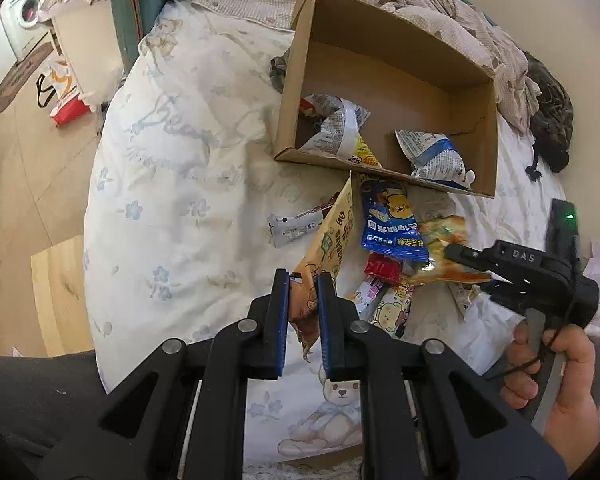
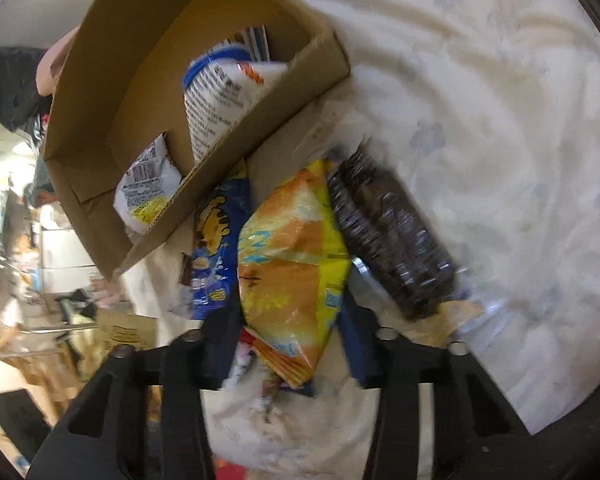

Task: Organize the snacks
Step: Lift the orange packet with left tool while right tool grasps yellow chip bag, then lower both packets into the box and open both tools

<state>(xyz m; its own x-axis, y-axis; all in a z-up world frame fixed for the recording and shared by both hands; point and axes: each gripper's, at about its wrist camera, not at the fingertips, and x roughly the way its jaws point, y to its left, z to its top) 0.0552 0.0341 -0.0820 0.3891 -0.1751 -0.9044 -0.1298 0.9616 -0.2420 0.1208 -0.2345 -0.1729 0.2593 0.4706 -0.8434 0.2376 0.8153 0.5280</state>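
Snacks lie in a loose heap on the bed (image 1: 172, 168), just below the near wall of an open cardboard box (image 1: 388, 68) that sits toward one o'clock in the left wrist view. Two packets already rest inside the box: a white and yellow one (image 1: 336, 128) at its left end and a white and blue one (image 1: 432, 156) at its right end. The left gripper (image 1: 303, 280) has its fingers clenched on the lower end of a tan bear-print packet (image 1: 332, 236), which slants up toward the box from between the blue pads. At three o'clock of that packet lie a blue packet (image 1: 388, 220), a small red one (image 1: 382, 268) and a pale bear-print one (image 1: 396, 308). The right gripper (image 1: 466, 268), carried in the person's right hand (image 1: 556, 376) at four o'clock, reaches into the heap from the right, with its fingers on either side of an orange and yellow packet (image 2: 292, 264). The right wrist view is blurred, so whether the pads press on that packet cannot be told. In that view a dark, clear-wrapped packet (image 2: 392, 232) lies just beside the orange one at two o'clock, and the blue packet at ten o'clock.
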